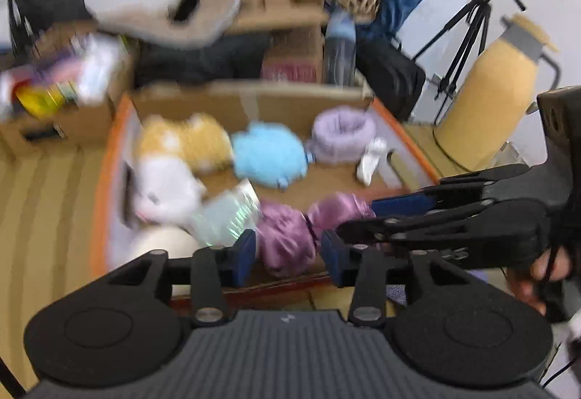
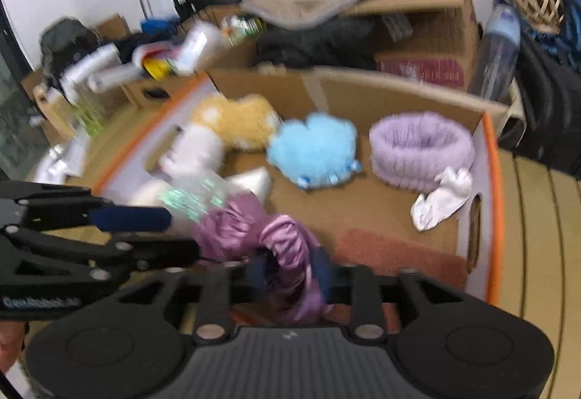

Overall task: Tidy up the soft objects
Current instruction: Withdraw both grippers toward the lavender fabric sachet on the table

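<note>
Most of the writing around here is too smeared to read. The one label that nearly resolves is white lettering on the side of the left gripper (image 2: 170, 235) as seen from the right wrist camera; it looks like "GenRobot.AI", though the blur makes that uncertain. A small pale mark sits on the ribbed body of each tool, unreadable. The red panel on the far cardboard box (image 2: 421, 72) carries print I cannot make out.

The shiny purple satin piece (image 1: 287, 235) lies bunched at the near edge of the orange-rimmed cardboard tray (image 2: 494, 188). The left gripper (image 1: 287, 250) has its blue pads (image 1: 245, 255) apart, one on either side of the cloth's near fold, and I cannot tell whether they touch it. The right gripper (image 2: 290, 271) sits over the right end of the same cloth, a gathered loop of it lying between the fingers; whether they pinch it is hidden by blur. In the left wrist view the right gripper (image 1: 363, 217) comes in from the right, its tips at the cloth.

Farther in the tray lie a yellow plush (image 2: 236, 123), a white plush (image 1: 163, 192), a blue fluffy plush (image 2: 314, 148), a lilac fuzzy ring (image 2: 421, 148) and a crumpled white cloth (image 2: 443, 199). A clear iridescent packet (image 1: 228, 217) sits just left of the purple cloth.
</note>
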`<state>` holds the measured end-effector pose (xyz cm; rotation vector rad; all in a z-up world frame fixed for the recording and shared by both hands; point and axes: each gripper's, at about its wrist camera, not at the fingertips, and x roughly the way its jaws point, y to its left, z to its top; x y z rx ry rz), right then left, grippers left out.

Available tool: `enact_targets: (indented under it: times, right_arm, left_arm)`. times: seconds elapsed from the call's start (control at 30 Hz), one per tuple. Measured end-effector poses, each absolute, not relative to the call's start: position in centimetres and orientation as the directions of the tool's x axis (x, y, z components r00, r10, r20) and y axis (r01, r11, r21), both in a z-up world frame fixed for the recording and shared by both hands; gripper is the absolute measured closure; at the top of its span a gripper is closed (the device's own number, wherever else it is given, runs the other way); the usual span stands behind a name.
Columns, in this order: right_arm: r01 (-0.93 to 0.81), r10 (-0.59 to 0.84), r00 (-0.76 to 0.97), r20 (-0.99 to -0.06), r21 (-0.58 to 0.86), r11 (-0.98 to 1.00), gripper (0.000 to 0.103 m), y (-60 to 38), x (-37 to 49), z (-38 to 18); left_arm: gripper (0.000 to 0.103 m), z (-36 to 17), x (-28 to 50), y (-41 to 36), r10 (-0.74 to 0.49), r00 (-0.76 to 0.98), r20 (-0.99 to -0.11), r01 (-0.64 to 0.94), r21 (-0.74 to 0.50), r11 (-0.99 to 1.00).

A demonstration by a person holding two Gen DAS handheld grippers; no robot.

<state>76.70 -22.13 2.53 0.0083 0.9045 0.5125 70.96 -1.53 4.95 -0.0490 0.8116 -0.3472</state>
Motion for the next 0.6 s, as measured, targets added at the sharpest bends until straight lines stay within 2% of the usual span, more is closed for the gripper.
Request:
enact_targets:
  times: [0.1, 0.23, 0.3, 0.43, 0.53, 0.6]
  right_arm:
    - [-0.404, 0.427, 0.56, -0.71, 0.216, 0.889, 0.055, -23.6, 74.3, 6.7]
    - [-0.399, 0.418, 0.636, -0.649, 0.187, 0.898, 0.055, -25.5, 69.5, 12.0]
    - [-0.398, 0.41, 0.666, -0.623, 0.168, 0.902, 0.055, -26.2, 67.0, 14.1]
    - [-0.394, 0.393, 0.697, -0.6, 0.137, 0.909, 0.054, -26.8, 63.4, 16.0]
    - [-0.385, 0.374, 0.739, -0.559, 0.105, 0.917, 0.051, -27.4, 59.5, 16.3]
    - [-0.379, 0.369, 0.782, -0.503, 0.086, 0.921, 0.047, -27.8, 55.8, 15.3]
  left_arm:
    - [0.062, 8.7, 68.5, -0.1, -0.288, 0.684, -0.67, 0.266, -0.138, 0.954]
    - [0.054, 13.4, 64.4, 1.6, -0.242, 0.752, -0.614, 0.235, -0.093, 0.968]
    - [0.054, 15.0, 62.3, 2.2, -0.235, 0.771, -0.592, 0.223, -0.095, 0.97]
    - [0.052, 16.2, 59.1, 1.7, -0.22, 0.793, -0.569, 0.225, -0.061, 0.972]
    - [0.05, 15.8, 55.4, 1.0, -0.188, 0.835, -0.518, 0.21, -0.016, 0.978]
    - [0.041, 14.4, 51.3, 0.8, -0.203, 0.87, -0.45, 0.22, -0.014, 0.975]
